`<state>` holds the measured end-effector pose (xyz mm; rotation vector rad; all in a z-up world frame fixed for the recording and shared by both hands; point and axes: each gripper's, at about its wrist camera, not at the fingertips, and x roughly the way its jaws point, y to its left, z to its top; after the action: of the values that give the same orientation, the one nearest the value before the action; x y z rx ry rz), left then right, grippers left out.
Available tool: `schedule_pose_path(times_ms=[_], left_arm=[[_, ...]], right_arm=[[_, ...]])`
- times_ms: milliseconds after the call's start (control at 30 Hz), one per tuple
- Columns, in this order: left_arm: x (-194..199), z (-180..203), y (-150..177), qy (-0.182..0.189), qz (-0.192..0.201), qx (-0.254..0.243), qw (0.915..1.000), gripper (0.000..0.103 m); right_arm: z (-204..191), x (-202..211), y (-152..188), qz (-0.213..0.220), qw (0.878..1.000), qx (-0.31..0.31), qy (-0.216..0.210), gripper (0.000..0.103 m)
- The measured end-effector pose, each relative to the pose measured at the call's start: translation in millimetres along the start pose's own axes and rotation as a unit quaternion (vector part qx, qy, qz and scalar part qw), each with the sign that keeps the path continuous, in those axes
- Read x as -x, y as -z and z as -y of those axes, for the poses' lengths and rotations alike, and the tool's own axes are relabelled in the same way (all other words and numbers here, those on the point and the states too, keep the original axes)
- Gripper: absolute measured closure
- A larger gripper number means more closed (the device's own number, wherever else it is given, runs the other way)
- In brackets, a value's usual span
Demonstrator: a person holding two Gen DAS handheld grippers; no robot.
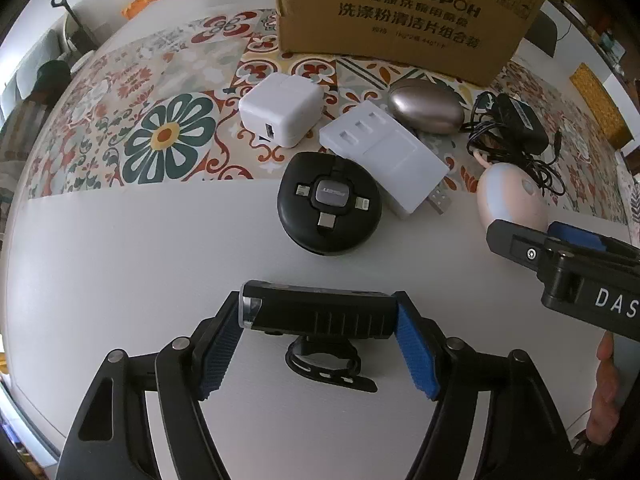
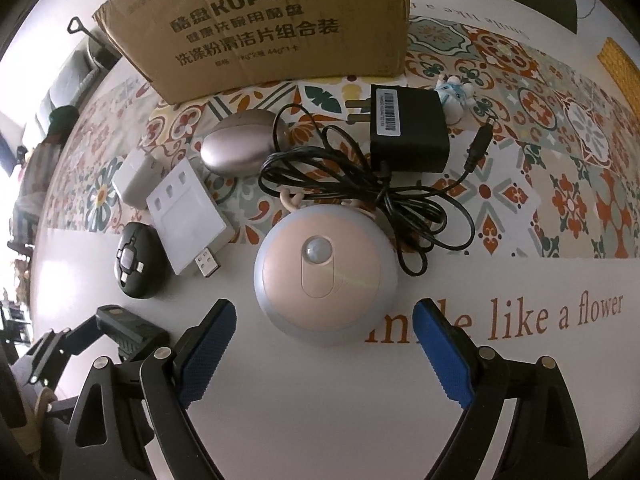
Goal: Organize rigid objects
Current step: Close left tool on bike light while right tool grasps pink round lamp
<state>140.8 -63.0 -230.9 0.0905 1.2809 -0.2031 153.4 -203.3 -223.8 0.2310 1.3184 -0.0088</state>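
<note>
A black bike light with a strap mount lies on the white table, crosswise between my left gripper's blue pads. The left gripper is shut on it, one pad against each end. In the right wrist view a round pink sensor light sits just ahead of my right gripper. That gripper stands open, its pads apart from the light's sides. The cardboard box stands at the back of the table. The right gripper's tip also shows at the right of the left wrist view.
Between the grippers and the box lie a white charger, a white USB block, a black round cable reel, a metallic oval case and a black power adapter with a tangled cable. A small figurine stands beside the adapter.
</note>
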Motion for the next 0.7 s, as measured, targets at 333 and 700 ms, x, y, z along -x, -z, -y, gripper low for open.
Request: schedule_pose_path(times_ms=[333,700], left_arm=[[6.5,-9.1,-0.6,0.004,0.02,0.005,0.9998,0.03],[9.9,-8.4,-1.2,-0.003,0.034,-0.008,0.9994,0.03]], right_arm=[[-2.8,-7.6,-5.7,-0.001,1.0,0.008,0.003,0.017],[-14.6,-13.9,-10.6,0.021,1.0,0.011,0.012,0.03]])
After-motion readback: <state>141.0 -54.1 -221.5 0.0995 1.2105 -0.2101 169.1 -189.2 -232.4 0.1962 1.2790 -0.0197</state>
